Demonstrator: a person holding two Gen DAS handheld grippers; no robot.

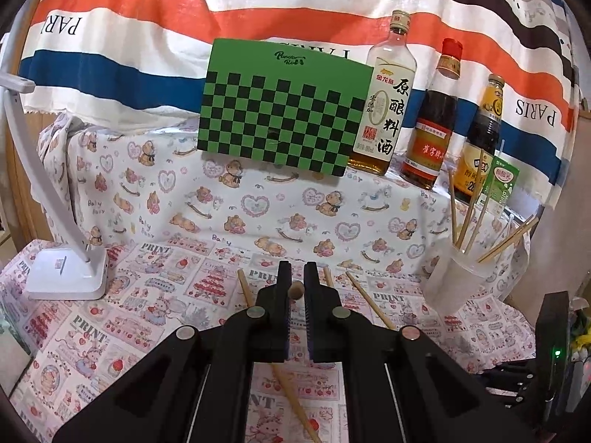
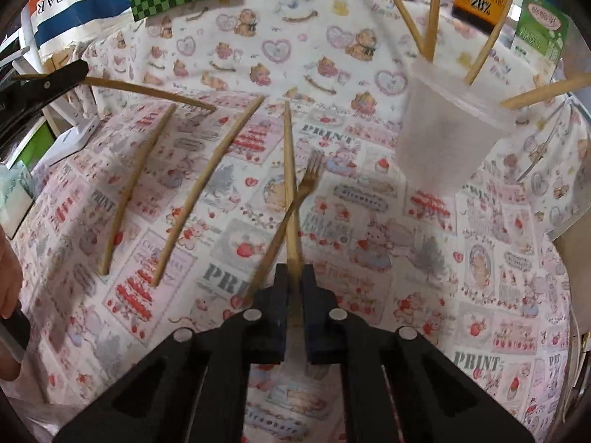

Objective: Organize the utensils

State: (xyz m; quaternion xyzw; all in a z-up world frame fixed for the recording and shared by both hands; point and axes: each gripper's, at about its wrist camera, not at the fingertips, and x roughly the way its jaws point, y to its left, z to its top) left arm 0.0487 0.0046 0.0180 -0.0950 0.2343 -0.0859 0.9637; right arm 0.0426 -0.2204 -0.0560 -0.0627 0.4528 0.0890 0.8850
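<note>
Left wrist view: the left gripper [image 1: 296, 277] is clamped on a chopstick [image 1: 296, 291], seen end-on between its jaws. At two o'clock stands the plastic cup [image 1: 452, 280] holding chopsticks.

Right wrist view: the right gripper [image 2: 294, 277] pinches a wooden chopstick [image 2: 291, 184] crossing a fork [image 2: 295, 199]. The cup [image 2: 439, 136] stands at one o'clock; two loose chopsticks [image 2: 207, 192] lie at ten o'clock.

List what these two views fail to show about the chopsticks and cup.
- Left wrist view: left claw hides most of its chopstick.
- Right wrist view: top edge cuts off the sticks in the cup; cup is blurred.
- Right claw hides the fork handle's end.
</note>
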